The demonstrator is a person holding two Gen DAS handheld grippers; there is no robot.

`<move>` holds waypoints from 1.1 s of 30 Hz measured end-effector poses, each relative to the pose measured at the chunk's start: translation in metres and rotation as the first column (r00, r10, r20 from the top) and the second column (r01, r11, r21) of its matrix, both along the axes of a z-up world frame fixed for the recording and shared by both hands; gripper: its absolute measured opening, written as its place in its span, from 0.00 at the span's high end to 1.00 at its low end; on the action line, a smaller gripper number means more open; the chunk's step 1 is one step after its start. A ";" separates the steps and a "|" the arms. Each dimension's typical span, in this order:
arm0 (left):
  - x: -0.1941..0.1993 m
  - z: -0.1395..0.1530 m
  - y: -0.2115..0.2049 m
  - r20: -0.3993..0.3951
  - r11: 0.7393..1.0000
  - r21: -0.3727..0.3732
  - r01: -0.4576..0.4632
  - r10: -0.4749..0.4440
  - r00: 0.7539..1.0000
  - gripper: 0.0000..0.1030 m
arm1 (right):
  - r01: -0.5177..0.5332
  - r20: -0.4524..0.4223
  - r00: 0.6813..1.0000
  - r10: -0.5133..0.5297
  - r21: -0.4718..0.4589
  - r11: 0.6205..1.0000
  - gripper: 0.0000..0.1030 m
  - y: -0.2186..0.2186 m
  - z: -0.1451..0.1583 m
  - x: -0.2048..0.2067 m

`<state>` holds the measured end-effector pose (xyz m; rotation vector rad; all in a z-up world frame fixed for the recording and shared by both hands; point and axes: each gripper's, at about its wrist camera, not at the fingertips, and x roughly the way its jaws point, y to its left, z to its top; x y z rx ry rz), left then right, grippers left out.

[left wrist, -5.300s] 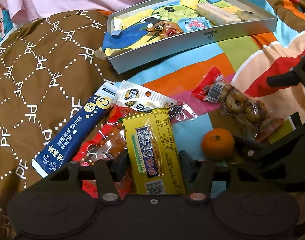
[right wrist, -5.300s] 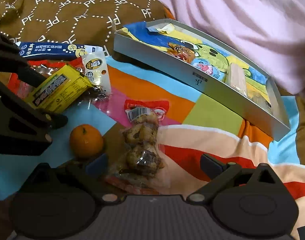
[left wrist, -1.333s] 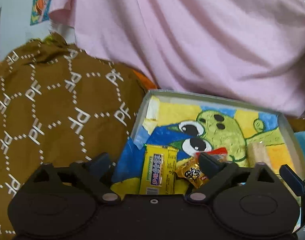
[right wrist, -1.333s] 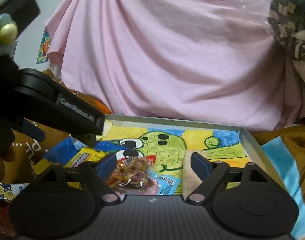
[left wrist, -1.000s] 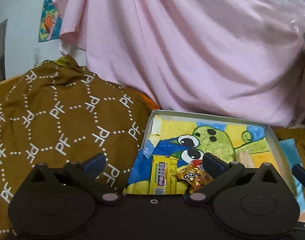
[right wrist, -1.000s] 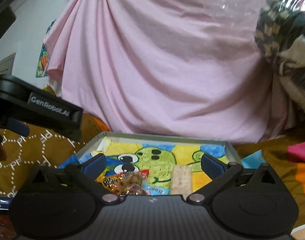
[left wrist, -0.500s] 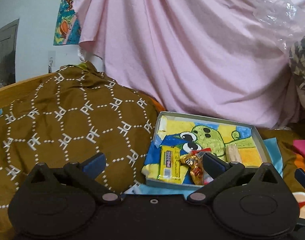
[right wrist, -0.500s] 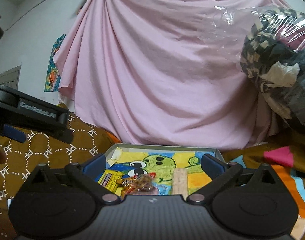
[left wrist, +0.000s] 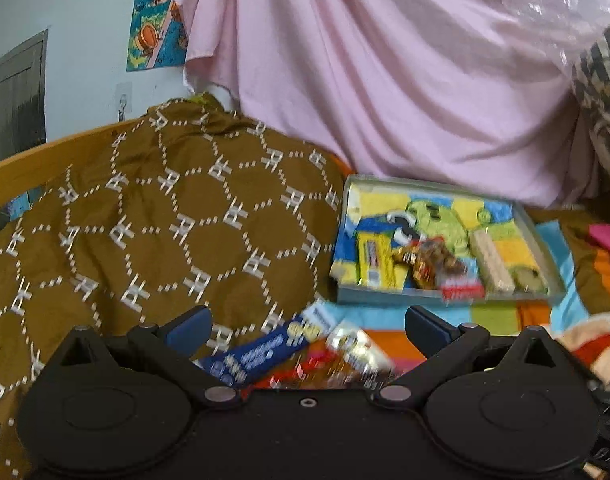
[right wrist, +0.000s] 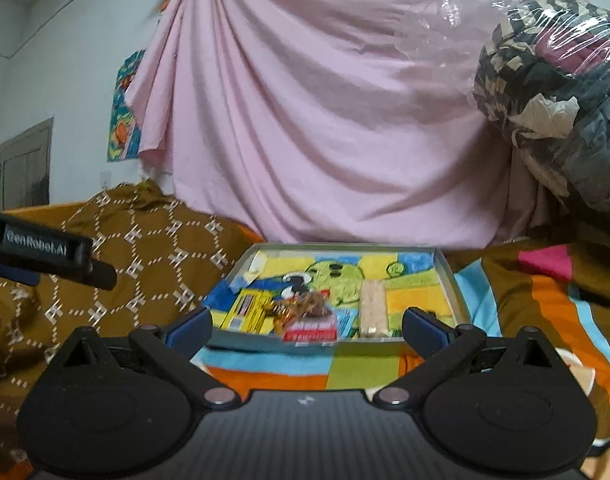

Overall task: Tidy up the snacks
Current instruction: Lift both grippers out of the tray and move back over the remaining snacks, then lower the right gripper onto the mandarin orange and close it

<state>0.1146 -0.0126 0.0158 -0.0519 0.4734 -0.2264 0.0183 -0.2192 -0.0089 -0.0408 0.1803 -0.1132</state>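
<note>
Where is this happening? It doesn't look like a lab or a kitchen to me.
Most likely a bedroom, with the work done on a bed. A brown patterned quilt lies bunched against a wooden frame, a pink sheet hangs behind, a cartoon poster is on the wall, and snacks sit in a shallow box.

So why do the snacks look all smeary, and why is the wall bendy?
Left wrist view: motion blur smears the snacks in the tray and the blue packet on the bed. Right wrist view: less blurred, though the tray's snacks are soft. Both views: the fisheye lens curves the edges and darkens the corners; room light is dim.
</note>
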 end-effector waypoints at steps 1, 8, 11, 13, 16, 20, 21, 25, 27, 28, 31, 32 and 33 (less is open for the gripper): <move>-0.002 -0.005 0.001 -0.010 1.000 0.011 0.003 -0.003 1.000 0.01 | -0.006 -0.010 1.000 0.006 -0.009 1.000 0.00 0.002 -0.002 -0.004; -0.010 -0.037 0.008 -0.092 0.997 0.068 0.022 -0.015 0.996 0.01 | -0.051 -0.145 0.989 0.039 -0.083 0.995 0.00 0.022 -0.017 -0.012; -0.011 -0.050 0.010 -0.129 0.996 0.084 0.030 -0.019 0.991 0.01 | -0.096 -0.228 0.971 0.079 -0.063 0.993 0.00 0.030 -0.024 -0.010; -0.011 -0.057 0.011 -0.145 0.994 0.099 0.036 -0.021 0.989 0.01 | -0.111 -0.271 0.958 0.091 -0.060 0.992 0.00 0.034 -0.029 -0.007; -0.009 -0.066 0.011 -0.161 0.992 0.122 0.042 -0.022 0.987 0.01 | -0.123 -0.330 0.939 0.094 -0.068 0.990 0.00 0.040 -0.038 0.000; -0.005 -0.074 0.013 -0.182 0.989 0.141 0.046 -0.019 0.983 0.01 | -0.120 -0.404 0.911 0.085 -0.061 0.991 0.00 0.041 -0.049 0.008; -0.004 -0.075 0.013 -0.187 0.989 0.144 0.045 -0.017 0.982 0.01 | -0.120 -0.422 0.902 0.088 -0.050 0.991 0.00 0.040 -0.051 0.011; 0.000 -0.082 0.015 -0.209 0.988 0.151 0.041 -0.008 0.978 0.01 | -0.114 -0.469 0.877 0.102 0.002 0.993 0.00 0.037 -0.057 0.018; 0.003 -0.084 0.015 -0.215 0.988 0.153 0.038 -0.004 0.977 0.01 | -0.112 -0.484 0.868 0.108 0.022 0.993 0.00 0.035 -0.059 0.020; 0.004 -0.085 0.015 -0.217 0.988 0.153 0.036 -0.002 0.976 0.01 | -0.110 -0.488 0.866 0.108 0.025 0.994 0.00 0.035 -0.060 0.021; 0.007 -0.086 0.014 -0.219 0.988 0.152 0.034 0.000 0.976 0.01 | -0.109 -0.494 0.863 0.105 0.021 0.994 0.00 0.035 -0.060 0.023; 0.009 -0.086 0.014 -0.219 0.988 0.152 0.035 -0.001 0.976 0.01 | -0.110 -0.496 0.862 0.105 0.020 0.994 0.00 0.036 -0.060 0.023; 0.010 -0.085 0.013 -0.218 0.987 0.154 0.036 -0.002 0.976 0.01 | -0.111 -0.499 0.860 0.106 0.019 0.994 0.00 0.036 -0.060 0.024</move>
